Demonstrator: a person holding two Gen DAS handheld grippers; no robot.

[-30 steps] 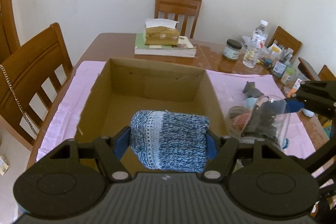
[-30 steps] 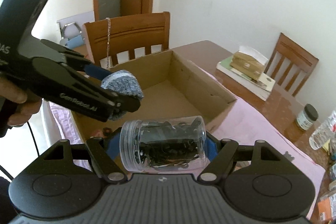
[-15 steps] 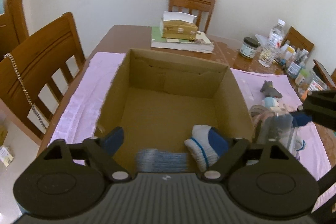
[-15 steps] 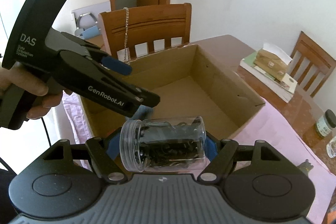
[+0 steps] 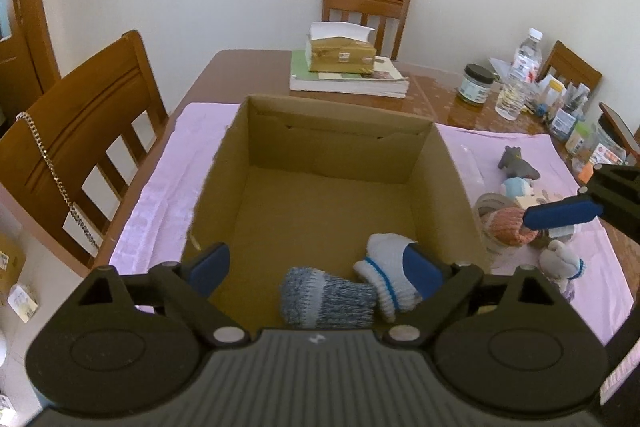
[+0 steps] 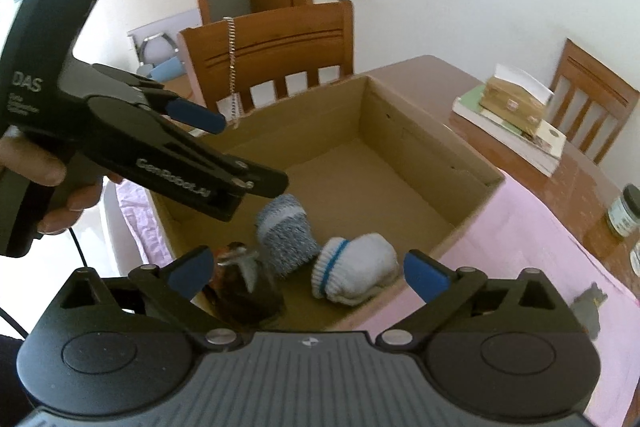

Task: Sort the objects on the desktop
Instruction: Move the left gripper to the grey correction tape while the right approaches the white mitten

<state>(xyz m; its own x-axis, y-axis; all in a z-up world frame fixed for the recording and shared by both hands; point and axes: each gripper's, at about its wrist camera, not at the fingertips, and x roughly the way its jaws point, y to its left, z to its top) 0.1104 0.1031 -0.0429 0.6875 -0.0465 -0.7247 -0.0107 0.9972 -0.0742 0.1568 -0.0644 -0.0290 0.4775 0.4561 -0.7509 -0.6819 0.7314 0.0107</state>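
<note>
An open cardboard box point(image 5: 340, 111) sits on a pink cloth. A blue-grey sock roll point(image 5: 324, 297) and a white sock with a blue stripe point(image 5: 386, 271) lie side by side on its floor near the front. My left gripper point(image 5: 316, 269) hovers above them, jaws opening, nothing between them. My right gripper point(image 6: 308, 275) hangs over the box's near corner, jaws opening wide. Below it a clear jar of dark pieces point(image 6: 244, 283) shows blurred inside the box, free of the pads. The blue-grey sock roll point(image 6: 286, 235) and white sock point(image 6: 356, 269) lie beside it.
Books under a tissue box point(image 5: 344, 67), a dark-lidded jar point(image 5: 476, 89) and a water bottle point(image 5: 520, 75) stand at the table's far side. A grey toy point(image 5: 518, 165), an orange yarn ball point(image 5: 512, 227) and other small items lie right of the box. Wooden chairs surround the table.
My left gripper opened and the blue-grey sock roll dropped into the box beside the white sock. My right gripper then opened and the jar fell from its pads into the box.
</note>
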